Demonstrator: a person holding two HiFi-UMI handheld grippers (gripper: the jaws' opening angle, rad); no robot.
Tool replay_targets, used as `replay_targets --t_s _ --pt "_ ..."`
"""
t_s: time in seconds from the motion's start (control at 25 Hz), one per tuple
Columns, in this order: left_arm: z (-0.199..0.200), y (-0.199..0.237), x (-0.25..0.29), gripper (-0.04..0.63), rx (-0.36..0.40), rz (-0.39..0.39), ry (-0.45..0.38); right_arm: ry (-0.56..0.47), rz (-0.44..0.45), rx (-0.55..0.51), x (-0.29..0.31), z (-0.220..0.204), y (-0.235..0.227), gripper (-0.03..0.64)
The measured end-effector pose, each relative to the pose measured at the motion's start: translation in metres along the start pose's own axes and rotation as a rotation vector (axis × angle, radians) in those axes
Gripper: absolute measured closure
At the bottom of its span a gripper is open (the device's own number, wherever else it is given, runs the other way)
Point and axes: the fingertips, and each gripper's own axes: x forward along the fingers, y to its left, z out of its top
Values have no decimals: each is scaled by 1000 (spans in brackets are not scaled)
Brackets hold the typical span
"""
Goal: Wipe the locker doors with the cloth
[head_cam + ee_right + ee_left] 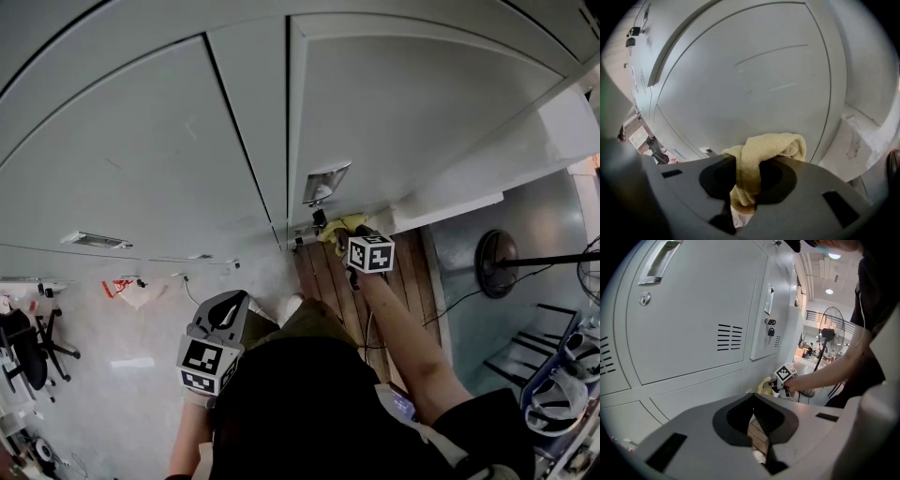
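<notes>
On the head view, my right tool is reached out low to the grey locker doors. The yellow cloth is bunched at its tip, just under a key hanging in a lock. My left tool hangs close to my body, well apart from the doors.

On the left gripper view, this tool's jaws are drawn in narrow. Their far tips seem to meet, though the dark housing makes that hard to judge. I see nothing between them, only wooden floor through the slit. Ahead of the tool and to its right, the other tool holds the cloth low at the foot of a door. Vent slots sit higher up, ahead and to the left.

On the right gripper view, the jaws are clamped on the cloth. A strip of it runs down between them, and the rest sits folded in a lump just beyond the tips. The lump is just beside the pale door face that fills everything ahead of the tool.
</notes>
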Motion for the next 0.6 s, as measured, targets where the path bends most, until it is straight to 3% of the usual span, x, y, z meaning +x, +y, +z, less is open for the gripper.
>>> replay_targets --t_s 0.6 --pt "-16 16 -21 586 -31 30 -24 20 87 -1 17 -8 66 532"
